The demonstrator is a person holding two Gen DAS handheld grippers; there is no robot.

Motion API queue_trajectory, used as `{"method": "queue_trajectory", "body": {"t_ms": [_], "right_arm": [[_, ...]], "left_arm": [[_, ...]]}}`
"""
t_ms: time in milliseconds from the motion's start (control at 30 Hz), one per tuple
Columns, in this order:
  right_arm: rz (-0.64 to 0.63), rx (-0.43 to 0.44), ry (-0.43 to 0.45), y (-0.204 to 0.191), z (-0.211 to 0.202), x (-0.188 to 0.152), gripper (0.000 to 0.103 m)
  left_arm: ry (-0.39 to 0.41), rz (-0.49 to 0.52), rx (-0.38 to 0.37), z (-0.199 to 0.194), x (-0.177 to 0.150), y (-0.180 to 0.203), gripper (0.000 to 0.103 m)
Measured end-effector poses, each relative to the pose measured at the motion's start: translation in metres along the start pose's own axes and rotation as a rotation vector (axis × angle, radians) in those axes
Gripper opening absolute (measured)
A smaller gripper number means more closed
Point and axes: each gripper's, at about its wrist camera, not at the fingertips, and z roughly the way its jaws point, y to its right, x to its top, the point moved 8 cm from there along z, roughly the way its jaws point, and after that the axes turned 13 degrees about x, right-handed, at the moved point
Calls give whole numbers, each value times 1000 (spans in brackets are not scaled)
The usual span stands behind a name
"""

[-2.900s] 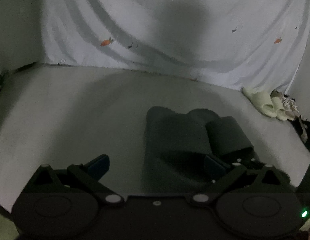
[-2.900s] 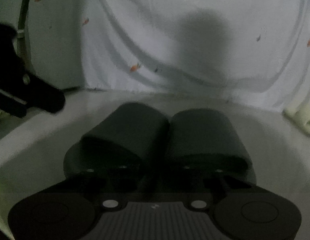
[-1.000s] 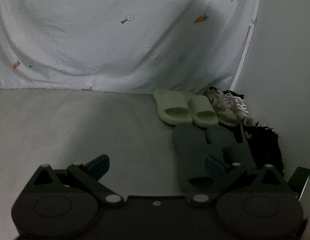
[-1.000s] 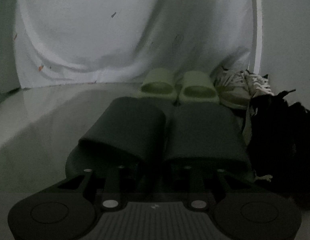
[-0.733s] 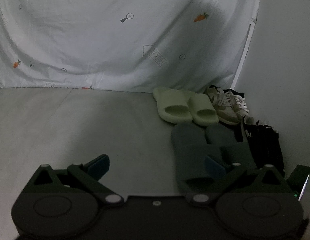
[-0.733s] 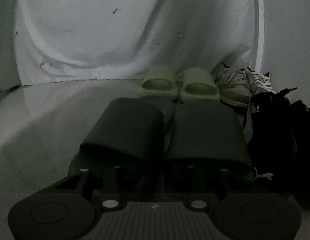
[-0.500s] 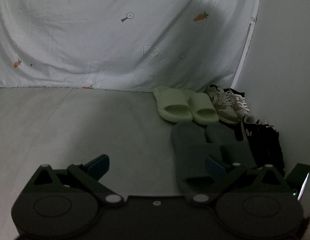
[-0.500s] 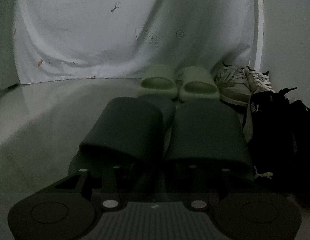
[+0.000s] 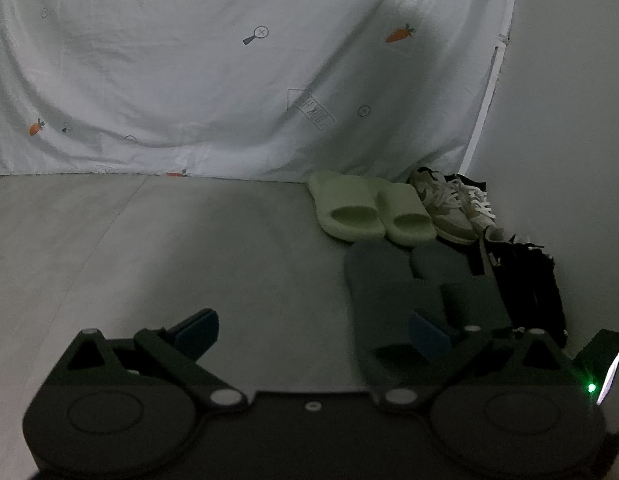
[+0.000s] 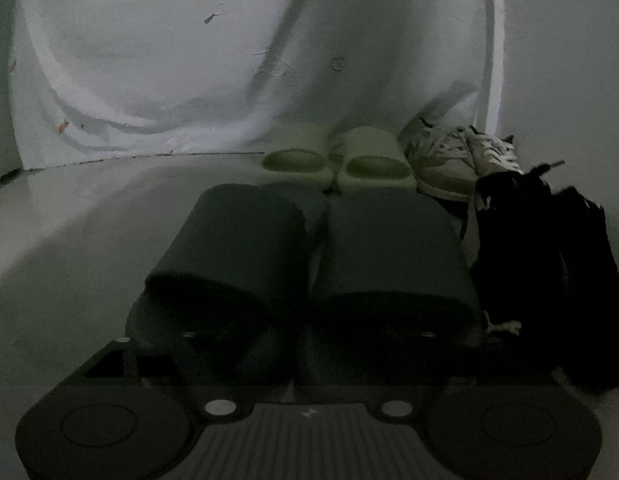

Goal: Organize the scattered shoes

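A pair of dark grey slides (image 10: 309, 256) fills the right wrist view, side by side, toes pointing away. My right gripper (image 10: 307, 344) reaches into their heel ends; its fingertips are hidden in the dark between the two slides, and it appears to be shut on their inner edges. In the left wrist view the same grey slides (image 9: 413, 296) lie at right, with my left gripper's right finger (image 9: 425, 336) over them. My left gripper (image 9: 309, 332) is open and empty above the floor.
A pair of pale green slides (image 10: 337, 162), beige sneakers (image 10: 457, 160) and black shoes (image 10: 549, 264) line the right wall. A white carrot-print sheet (image 9: 229, 80) hangs at the back. Grey floor (image 9: 149, 248) spreads to the left.
Both grippers and the grey slides moved from the middle of the floor to the right, beside the black shoes and behind the green slides. The right view has dipped lower.
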Motion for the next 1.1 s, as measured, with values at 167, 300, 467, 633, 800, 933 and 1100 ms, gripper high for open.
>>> {"method": "queue_trajectory", "body": {"t_ms": [167,300,467,633,800,933,1100], "right_arm": [[13,-15,-6,-1,-6,-2,84],[17,-23,-22,-1,-14,-3,90],[-55,-132,-116,-8,-37,-5,98],[18,-184,-68,-22,-77,12,100],[109,-197,18,-58,-122,42,103],[62,-222,58,-96,-150,60,103],[64,-209,102,-155,-187,62,103]], "left_arm": [[5,6,10,-3,-1,-2,102],[39,41,50,-11,2,-3,102],[89,69,66,-27,8,-15,102],[146,114,113,-48,21,-35,102],[198,112,46,-82,29,-54,102],[186,59,3,-115,20,-82,102],[143,34,8,-141,-9,-113,102]]}}
